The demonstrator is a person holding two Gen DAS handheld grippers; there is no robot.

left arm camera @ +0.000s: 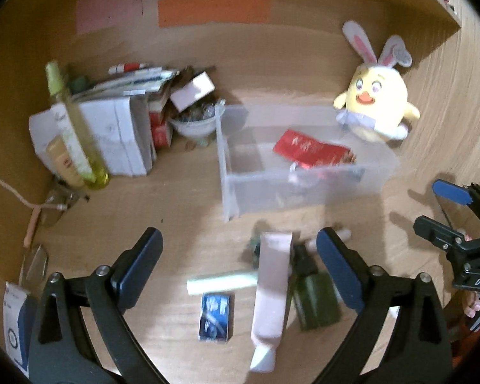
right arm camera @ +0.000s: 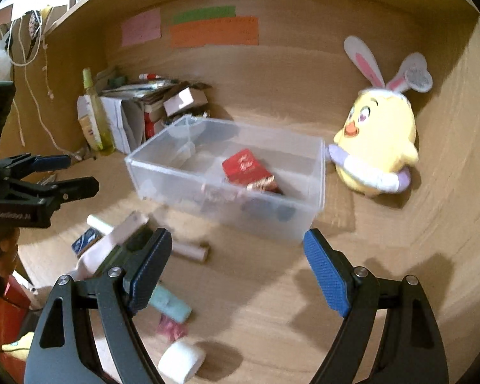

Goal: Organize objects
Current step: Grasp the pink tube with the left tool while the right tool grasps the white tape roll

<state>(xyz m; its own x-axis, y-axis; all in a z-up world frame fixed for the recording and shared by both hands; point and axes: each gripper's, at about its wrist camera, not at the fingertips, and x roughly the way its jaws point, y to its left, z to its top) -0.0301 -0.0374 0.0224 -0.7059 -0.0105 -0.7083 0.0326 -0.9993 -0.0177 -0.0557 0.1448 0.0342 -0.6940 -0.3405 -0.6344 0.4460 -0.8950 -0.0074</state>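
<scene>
Blue-padded L claw (left arm camera: 240, 256) spread over pink tube (left arm camera: 272, 291), R claw (right arm camera: 236, 268) agape, empty

The wooden bench (right arm camera: 272, 304) carries a clear plastic bin (right arm camera: 227, 198) mid-surface, a yellow plush chick with rabbit ears (right arm camera: 377, 147) in the back right corner, stacked white boxes (left arm camera: 118, 134) back left, and a pink tube (left arm camera: 272, 288), dark green bottle (left arm camera: 316, 300) and white roll (right arm camera: 182, 360) near the front.

The print on the red packet (right arm camera: 244, 168) inside the clear box (right arm camera: 163, 172) is blurred and cannot be read. The dark items behind the box's front wall are not identifiable. The white roll (right arm camera: 181, 361) is partly cut by the right wrist view's bottom edge.
</scene>
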